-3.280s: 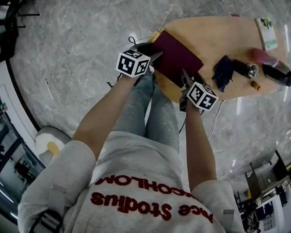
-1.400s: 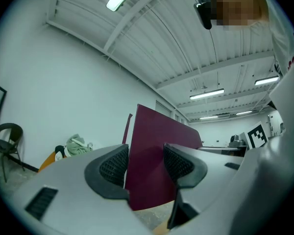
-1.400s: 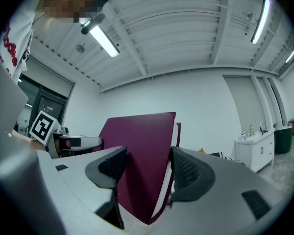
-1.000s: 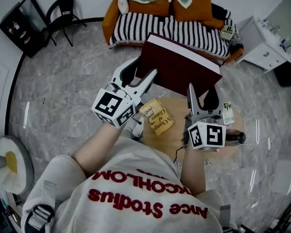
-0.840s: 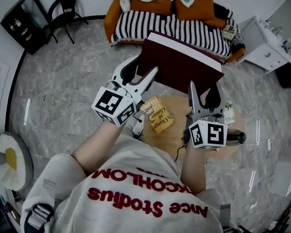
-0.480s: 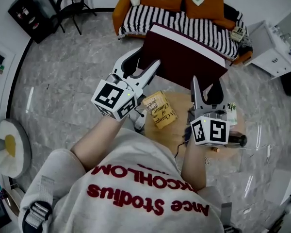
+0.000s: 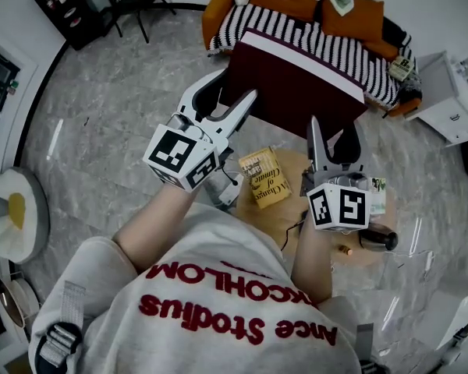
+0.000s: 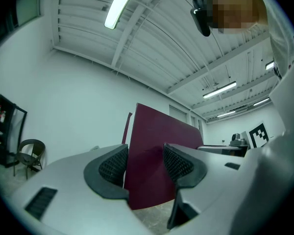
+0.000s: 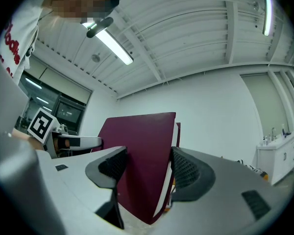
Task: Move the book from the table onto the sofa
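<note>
Grey T-shirt (image 7: 101, 306) with red lettering (image 7: 218, 280)

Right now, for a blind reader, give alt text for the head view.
A person holds a maroon book up between the left gripper and right gripper, both shut on it. Ahead is a striped sofa; below, a table with a yellow book.

A: Right tongs (image 9: 148, 173) clamped on the maroon book (image 9: 139, 141), a pad on each side!
B: Book's upright, its page edge against the right-hand pad. Above the book, a ceiling light (image 9: 110, 43). Right of it, a white cabinet (image 9: 277, 153).
</note>
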A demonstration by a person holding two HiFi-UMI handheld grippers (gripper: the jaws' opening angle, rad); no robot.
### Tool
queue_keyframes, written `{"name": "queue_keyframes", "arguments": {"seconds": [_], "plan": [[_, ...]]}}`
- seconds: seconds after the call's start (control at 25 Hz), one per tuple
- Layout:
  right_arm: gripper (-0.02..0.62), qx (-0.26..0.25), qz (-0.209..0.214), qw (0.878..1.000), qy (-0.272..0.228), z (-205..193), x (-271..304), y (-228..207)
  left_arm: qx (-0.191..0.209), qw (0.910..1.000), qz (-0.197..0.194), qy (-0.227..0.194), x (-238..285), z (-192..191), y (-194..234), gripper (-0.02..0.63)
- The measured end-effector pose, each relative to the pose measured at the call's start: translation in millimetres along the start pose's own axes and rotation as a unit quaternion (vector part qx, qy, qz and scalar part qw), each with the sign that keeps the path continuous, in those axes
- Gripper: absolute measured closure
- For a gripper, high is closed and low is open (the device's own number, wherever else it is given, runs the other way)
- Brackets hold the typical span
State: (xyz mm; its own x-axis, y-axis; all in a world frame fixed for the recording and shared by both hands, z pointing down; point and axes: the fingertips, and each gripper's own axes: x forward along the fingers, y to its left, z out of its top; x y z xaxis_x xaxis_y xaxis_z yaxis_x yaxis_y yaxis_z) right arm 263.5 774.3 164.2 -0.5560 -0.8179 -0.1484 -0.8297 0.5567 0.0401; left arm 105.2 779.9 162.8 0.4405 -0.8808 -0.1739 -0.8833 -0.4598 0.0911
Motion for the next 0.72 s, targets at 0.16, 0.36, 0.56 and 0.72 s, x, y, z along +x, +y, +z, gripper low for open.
{"name": "queue_keyframes", "arguments": {"seconds": [0.16, 0.36, 0.56, 0.72], "plan": [[0.295, 0.003, 0.006, 1.0, 0.005, -5, 11, 7, -0.003, 1.0, 0.006, 0.0, -2, -3, 13, 0.379], [0.295, 0.0, 0.009, 1.0, 0.008, -10, 35, 13, -0.006, 1.0, 0.006, 0.001, 4, -4, 37, 0.379], [0.295, -0.003, -0.002, 1.0, 0.008, -16, 71, 27, -0.006, 1.0, -0.006, 0.0, 13, -3, 77, 0.379], [0.295, -0.003, -0.011, 1.0, 0.008, -21, 106, 34, -0.006, 0.9999, -0.015, 0.0, 26, -2, 113, 0.379]]}}
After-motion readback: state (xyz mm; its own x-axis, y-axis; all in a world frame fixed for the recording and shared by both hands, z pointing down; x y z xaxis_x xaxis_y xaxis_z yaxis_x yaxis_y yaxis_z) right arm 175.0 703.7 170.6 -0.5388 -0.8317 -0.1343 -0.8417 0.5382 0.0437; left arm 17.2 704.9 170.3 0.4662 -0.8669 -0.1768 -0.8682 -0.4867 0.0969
